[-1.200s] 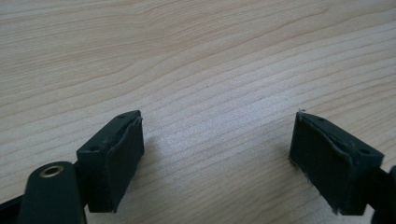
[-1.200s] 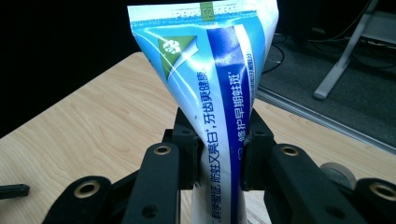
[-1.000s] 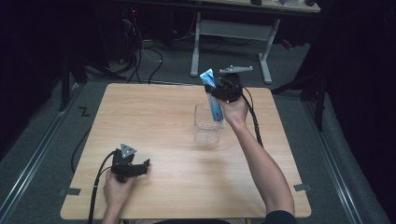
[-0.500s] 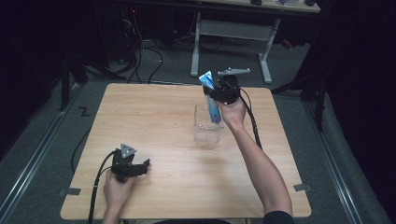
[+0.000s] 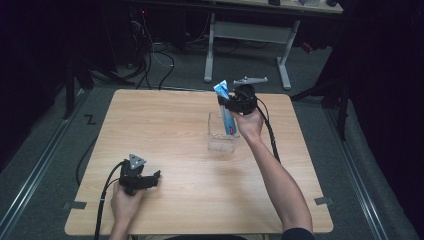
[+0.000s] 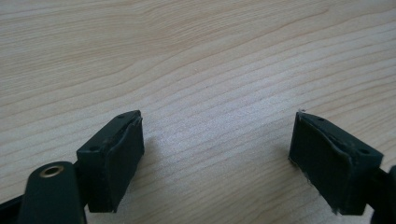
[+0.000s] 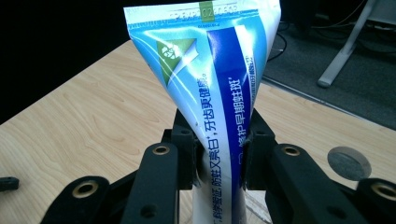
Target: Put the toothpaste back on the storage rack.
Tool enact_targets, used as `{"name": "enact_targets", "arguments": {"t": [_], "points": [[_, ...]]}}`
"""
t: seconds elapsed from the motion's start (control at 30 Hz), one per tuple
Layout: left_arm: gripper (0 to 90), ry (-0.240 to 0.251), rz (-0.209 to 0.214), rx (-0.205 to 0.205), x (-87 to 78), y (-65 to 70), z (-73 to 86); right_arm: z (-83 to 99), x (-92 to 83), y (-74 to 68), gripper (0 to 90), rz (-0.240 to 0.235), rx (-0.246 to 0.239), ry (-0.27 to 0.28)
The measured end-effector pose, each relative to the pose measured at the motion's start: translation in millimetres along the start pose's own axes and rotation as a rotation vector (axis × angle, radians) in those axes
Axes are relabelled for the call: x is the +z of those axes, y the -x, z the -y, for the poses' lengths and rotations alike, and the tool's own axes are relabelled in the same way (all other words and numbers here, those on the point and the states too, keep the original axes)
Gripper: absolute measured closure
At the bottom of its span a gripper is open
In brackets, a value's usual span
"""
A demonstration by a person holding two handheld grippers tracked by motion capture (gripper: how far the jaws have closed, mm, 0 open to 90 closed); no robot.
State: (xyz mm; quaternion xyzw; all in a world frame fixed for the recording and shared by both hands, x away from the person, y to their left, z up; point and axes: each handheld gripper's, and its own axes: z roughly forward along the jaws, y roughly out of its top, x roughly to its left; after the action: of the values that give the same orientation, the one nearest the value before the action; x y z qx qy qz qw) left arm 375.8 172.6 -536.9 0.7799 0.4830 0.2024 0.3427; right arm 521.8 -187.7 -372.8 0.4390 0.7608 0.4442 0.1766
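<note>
A blue and white toothpaste tube (image 5: 227, 107) (image 7: 215, 93) stands upright with its lower end inside a clear plastic cup (image 5: 220, 140) at the table's middle right. My right gripper (image 5: 234, 106) (image 7: 219, 156) is shut on the tube's middle, crimped end up. My left gripper (image 5: 142, 178) (image 6: 217, 154) rests near the table's front left, jaws wide open over bare wood, with nothing between them.
The wooden table (image 5: 165, 125) has a round hole (image 7: 349, 162) near its far edge. A white-legged desk (image 5: 250, 30) and cables (image 5: 155, 55) lie on the floor beyond the table.
The right gripper has lowered the tube slightly and shifted it a little, so its lower end sits deeper in the cup. The left gripper has stayed put.
</note>
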Motion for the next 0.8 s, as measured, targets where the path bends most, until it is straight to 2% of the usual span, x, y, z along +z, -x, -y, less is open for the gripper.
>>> {"name": "enact_targets", "arguments": {"t": [0.8], "points": [[18.3,0.0,0.001,-0.001,0.0,0.0,0.0,19.1,9.5,4.0,71.6,-0.007,0.015,-0.046]]}}
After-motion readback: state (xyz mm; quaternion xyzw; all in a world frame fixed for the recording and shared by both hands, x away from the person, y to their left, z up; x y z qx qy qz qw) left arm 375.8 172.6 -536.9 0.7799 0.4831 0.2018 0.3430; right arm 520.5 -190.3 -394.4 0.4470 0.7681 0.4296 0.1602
